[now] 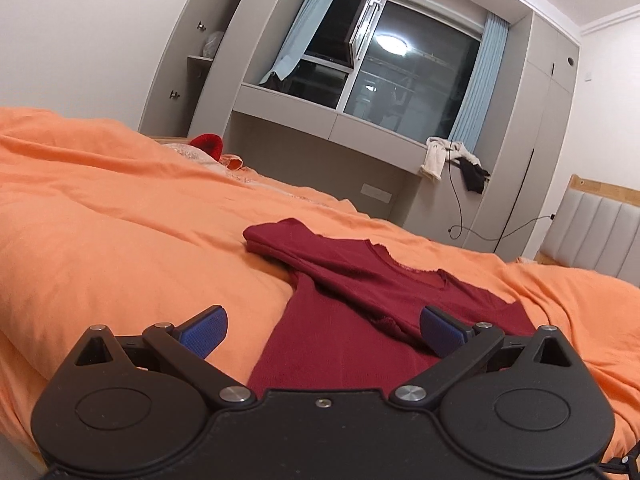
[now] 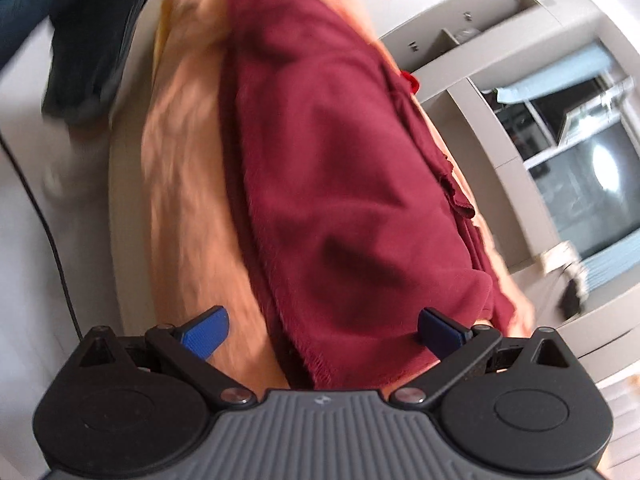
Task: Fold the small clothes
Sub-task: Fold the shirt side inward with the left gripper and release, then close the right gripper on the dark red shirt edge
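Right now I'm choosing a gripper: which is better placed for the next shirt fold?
Probably left: the left gripper is open, level over the maroon shirt. Right gripper view is tilted, blurred.

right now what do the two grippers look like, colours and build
The left gripper has a smooth black body, two round black housings, black linkage arms with silver pivot pins and blue textured pads. The right gripper matches it, except its centre plate is grey and ribbed with a small logo.
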A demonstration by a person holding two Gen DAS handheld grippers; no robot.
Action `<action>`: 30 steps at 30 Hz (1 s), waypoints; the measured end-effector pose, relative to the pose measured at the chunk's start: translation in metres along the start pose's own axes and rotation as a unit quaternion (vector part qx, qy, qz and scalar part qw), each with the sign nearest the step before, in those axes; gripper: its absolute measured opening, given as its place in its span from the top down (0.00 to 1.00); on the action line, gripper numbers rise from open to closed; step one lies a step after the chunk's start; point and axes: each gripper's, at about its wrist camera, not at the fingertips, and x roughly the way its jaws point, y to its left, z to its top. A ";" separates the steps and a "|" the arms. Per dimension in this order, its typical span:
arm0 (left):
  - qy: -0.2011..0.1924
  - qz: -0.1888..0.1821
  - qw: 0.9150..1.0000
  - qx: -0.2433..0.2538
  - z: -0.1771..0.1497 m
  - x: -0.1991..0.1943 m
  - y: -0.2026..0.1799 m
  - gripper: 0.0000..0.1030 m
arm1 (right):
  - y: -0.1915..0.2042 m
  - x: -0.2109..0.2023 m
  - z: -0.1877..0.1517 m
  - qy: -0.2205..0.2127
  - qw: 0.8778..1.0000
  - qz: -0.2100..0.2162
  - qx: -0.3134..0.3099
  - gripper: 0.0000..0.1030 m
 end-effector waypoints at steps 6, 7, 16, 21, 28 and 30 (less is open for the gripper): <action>0.004 0.005 1.000 0.003 0.002 0.003 0.002 0.01 | 0.029 0.001 -0.001 -0.009 0.995 -0.052 -0.082 0.00; 0.004 0.006 1.000 0.002 0.002 0.003 0.003 0.01 | 0.032 0.001 -0.002 -0.008 0.994 -0.058 -0.095 0.00; 0.008 0.011 1.000 -0.003 0.004 0.002 0.002 0.01 | 0.041 0.015 -0.012 0.034 0.980 -0.112 -0.160 0.01; 0.010 0.012 1.000 -0.001 0.003 0.002 0.002 0.01 | 0.048 0.029 -0.018 0.034 0.969 -0.134 -0.207 0.09; 0.008 0.011 1.000 -0.002 0.004 0.002 0.002 0.01 | 0.072 0.044 -0.025 -0.007 0.946 -0.133 -0.296 0.42; 0.006 0.005 1.000 0.000 0.004 0.001 0.001 0.01 | 0.072 0.041 -0.025 -0.028 0.946 -0.130 -0.296 0.67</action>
